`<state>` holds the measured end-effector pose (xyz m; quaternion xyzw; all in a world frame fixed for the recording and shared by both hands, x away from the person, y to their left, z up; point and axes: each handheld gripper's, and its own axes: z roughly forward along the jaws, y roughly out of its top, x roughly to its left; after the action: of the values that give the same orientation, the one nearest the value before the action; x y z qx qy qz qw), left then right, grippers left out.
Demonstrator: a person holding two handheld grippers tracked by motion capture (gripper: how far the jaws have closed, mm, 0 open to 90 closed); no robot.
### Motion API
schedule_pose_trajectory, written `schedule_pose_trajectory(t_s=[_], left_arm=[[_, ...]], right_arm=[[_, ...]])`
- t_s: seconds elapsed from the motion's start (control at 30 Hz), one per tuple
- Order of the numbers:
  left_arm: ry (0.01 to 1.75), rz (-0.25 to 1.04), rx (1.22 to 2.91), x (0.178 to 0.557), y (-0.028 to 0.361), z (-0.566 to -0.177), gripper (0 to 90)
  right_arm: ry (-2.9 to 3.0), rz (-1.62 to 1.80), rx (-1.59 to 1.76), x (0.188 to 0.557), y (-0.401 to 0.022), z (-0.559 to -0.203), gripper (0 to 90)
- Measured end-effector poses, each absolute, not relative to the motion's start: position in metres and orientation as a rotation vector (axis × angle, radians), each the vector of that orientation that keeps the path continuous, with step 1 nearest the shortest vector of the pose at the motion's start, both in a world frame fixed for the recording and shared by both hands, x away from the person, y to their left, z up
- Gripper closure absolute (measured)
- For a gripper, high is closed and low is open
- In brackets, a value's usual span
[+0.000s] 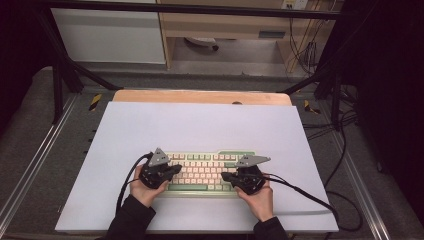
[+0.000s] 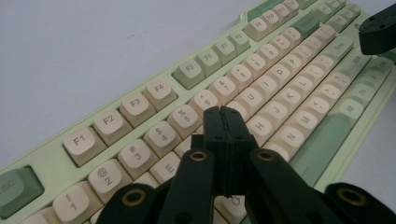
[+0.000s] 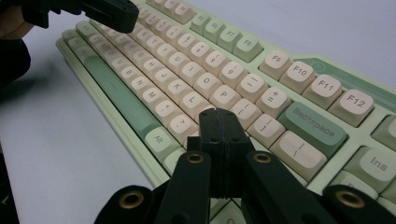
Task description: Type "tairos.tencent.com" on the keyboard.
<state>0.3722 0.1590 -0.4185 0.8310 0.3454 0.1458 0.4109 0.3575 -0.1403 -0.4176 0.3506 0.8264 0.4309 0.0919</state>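
**Closed tongs poised over a mechanical keyboard**

We see a green-and-cream mechanical keyboard (image 1: 210, 171) lying flat near the front edge of the white bench (image 1: 200, 125). The left tongs (image 1: 176, 169) hover over its left keys, the right tongs (image 1: 225, 176) over its right; both pairs of jaws are pressed fully together, holding nothing. We judge the case rigid and fairly heavy, the smooth keycaps loose-fitting and slippery. To lift it, we would grip the 2 short ends of the case; single keys need only a tip press.
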Motion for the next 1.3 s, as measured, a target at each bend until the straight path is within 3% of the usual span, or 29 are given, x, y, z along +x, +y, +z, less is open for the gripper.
schedule_pose_trajectory(t_s=[0.73, 1.3], left_arm=[[0.879, 0.367, 2.113, 0.381, 0.146, -0.432, 89.9], [0.857, 0.371, 2.1, 0.37, 0.158, -0.421, 89.9]], right_arm=[[2.458, 1.283, 1.042, 0.357, -0.14, -0.418, 90.0], [2.449, 1.292, 1.037, 0.356, -0.141, -0.415, 90.0]])
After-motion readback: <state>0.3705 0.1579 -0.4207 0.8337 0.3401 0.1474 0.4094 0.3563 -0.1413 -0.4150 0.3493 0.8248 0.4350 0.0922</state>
